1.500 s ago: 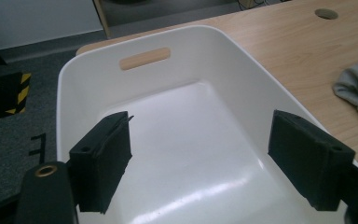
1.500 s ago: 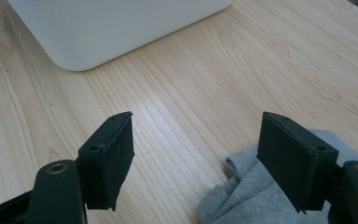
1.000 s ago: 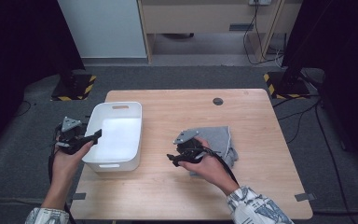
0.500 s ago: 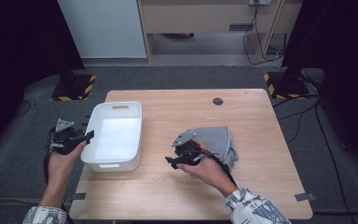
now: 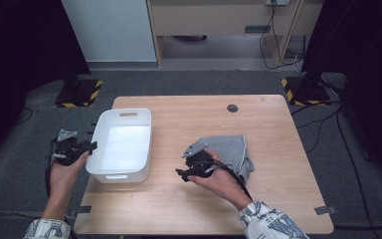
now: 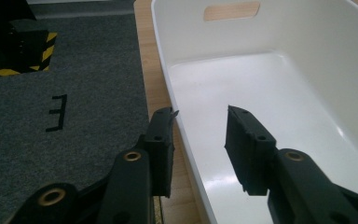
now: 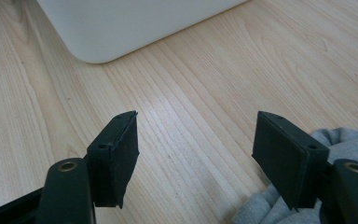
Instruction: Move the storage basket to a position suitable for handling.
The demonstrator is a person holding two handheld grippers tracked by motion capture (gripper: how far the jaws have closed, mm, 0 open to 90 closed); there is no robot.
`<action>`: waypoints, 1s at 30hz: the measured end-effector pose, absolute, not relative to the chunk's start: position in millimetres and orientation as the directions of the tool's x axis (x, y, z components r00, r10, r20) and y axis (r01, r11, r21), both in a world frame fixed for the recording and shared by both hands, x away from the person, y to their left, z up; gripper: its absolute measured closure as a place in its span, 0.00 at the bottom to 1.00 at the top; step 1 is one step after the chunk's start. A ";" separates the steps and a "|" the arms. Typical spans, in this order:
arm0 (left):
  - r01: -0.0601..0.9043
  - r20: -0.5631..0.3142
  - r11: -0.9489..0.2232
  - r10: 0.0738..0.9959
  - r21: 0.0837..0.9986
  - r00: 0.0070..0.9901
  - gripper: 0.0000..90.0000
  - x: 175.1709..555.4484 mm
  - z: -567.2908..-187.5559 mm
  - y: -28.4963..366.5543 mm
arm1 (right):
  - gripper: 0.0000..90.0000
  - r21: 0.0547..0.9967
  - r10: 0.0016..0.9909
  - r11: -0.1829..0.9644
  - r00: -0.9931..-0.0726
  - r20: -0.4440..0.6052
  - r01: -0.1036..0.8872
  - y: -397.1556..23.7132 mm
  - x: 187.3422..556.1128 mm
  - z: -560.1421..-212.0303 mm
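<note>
Wooden desk [image 5: 278,149] seen from above, with a person's two forearms coming in from its near edge, each hand holding a black two-jaw gripper. A white plastic bin [image 5: 122,144] with a slot handle in its far wall stands near the desk's left edge, its long side running from the near edge toward the far edge. A crumpled grey cloth [image 5: 231,152] lies flat on the desk right of centre, well apart from the bin. The left gripper [image 5: 82,148] is held just off the desk's left edge, beside the bin's left wall. In the left gripper view, its jaws straddle that wall [image 6: 186,140], one jaw outside over the desk's strip of wood and the other inside the bin; the jaws have just been closing, yet a gap remains on both sides of the wall and the pads do not press on it. The right gripper [image 5: 186,173] rests low over the desk at the cloth's left edge, pointing toward the bin. In the right gripper view, its jaws are spread wide with bare wood between them; the cloth [image 7: 279,205] bunches under and beside the right-hand jaw, and the bin's rounded near corner [image 7: 98,42] shows farther off. A dark round hole [image 5: 233,107] sits near the desk's far edge.
</note>
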State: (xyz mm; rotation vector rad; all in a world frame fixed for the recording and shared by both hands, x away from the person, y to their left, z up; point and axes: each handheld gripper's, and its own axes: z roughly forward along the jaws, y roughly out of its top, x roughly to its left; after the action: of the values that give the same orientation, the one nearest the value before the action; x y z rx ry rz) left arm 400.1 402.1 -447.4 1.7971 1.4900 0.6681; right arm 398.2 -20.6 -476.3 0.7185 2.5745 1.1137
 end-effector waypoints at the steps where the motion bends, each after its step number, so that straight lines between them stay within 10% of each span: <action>1: 0.619 -0.046 -0.093 0.978 0.780 0.206 0.71 400.7 -448.1 402.4 | 0.35 0.734 0.528 0.587 -0.849 -0.028 0.341 -20.5 398.3 -476.3; 30: 0.657 -0.050 -0.090 0.980 0.748 0.191 0.90 413.0 -458.9 403.0 | 0.32 0.724 0.523 0.596 -0.852 -0.020 0.348 -14.2 397.7 -480.6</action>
State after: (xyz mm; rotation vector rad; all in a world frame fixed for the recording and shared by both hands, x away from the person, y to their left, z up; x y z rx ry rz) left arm 413.0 403.0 -458.9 1.8213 1.5352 0.6362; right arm 397.7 -14.2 -480.6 0.7201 2.5947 1.1026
